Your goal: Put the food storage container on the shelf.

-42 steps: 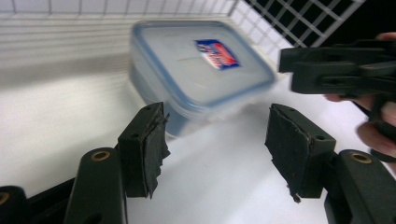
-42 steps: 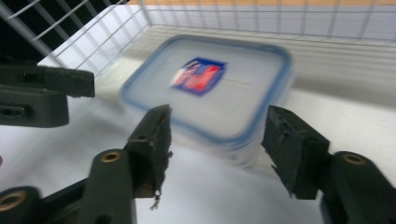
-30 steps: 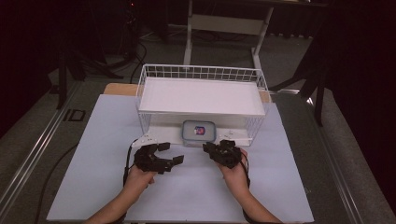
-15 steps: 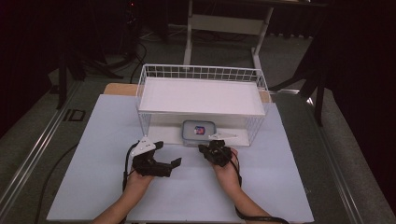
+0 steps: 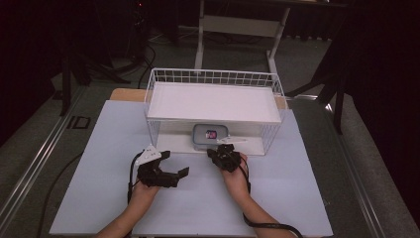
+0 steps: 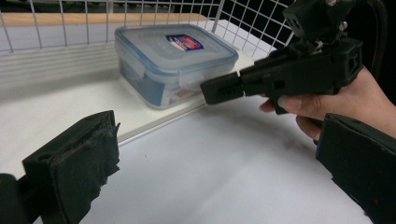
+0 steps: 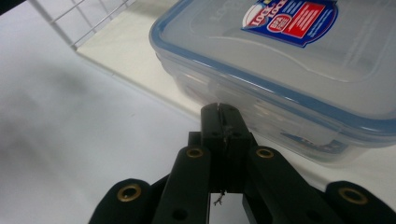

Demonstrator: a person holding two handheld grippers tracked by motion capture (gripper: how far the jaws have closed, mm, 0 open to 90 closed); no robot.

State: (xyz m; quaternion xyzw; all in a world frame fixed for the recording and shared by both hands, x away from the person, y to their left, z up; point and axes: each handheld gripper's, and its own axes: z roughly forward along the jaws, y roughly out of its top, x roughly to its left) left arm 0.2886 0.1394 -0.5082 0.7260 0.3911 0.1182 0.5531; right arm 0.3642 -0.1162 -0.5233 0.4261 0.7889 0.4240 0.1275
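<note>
Now the right gripper has its jaws pressed together with nothing between them, its closed tip just short of the near side wall of the plastic container; whether tip and wall touch cannot be told. Ahead of this gripper, the container, clear-walled with a blue-rimmed lid and a red-and-blue label, lies flat at the front of the lower shelf of the white wire basket, its near side close to the shelf's open front edge. Seen from the left gripper view, the closed right gripper points at the clip flap on the container's near side. The left gripper rests on the white table with its jaws spread wide and empty, having just been opening; its two pads frame the container, which lies well ahead of them. The step in hand appears to be the approach to the container, with the closed right tip set to nudge it or work its flap. The next move likely calls for a short, steady advance of the right tip, low against the wall or under the flap, while the spread left gripper comes forward to brace or take the container as it slides off the shelf. A push that is too high could tilt the box rather than shift it.
</note>
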